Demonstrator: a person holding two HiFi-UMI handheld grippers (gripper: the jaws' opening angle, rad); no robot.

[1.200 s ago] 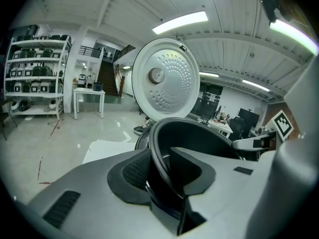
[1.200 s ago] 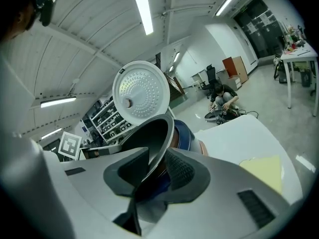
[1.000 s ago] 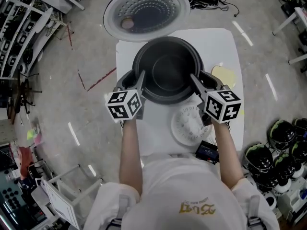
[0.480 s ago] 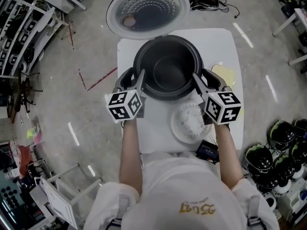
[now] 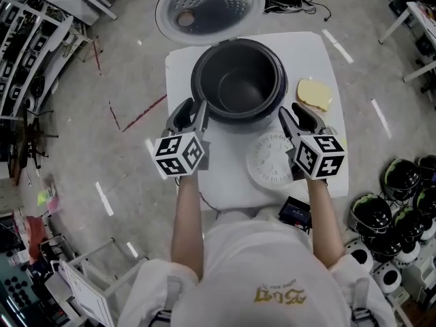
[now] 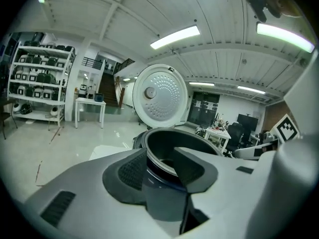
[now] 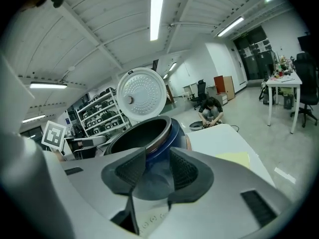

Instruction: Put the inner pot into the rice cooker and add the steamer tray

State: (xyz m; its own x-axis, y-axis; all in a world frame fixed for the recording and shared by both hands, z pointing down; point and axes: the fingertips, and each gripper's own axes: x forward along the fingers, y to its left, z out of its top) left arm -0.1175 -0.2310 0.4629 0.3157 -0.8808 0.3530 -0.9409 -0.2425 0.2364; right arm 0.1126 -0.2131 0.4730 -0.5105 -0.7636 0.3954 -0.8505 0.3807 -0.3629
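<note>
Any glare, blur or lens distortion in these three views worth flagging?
Head view: wide-angle bend at the edges, flat even light, the dark round inner pot reads nearly black inside. Left gripper view: heavy fisheye, black corners, ceiling light strips blown out, left claw soft up close. Right gripper view: same fisheye and vignette, right claw soft too.

place: lab-workshop | signs: storage racks (image 6: 37, 81); ceiling strip lights (image 6: 174, 37); desk (image 7: 281, 85)

Dark inner pot (image 5: 238, 87) in rice cooker (image 5: 240, 119) w/ lid (image 5: 210, 5) open; steamer tray (image 5: 271, 161) flat beside.
</note>
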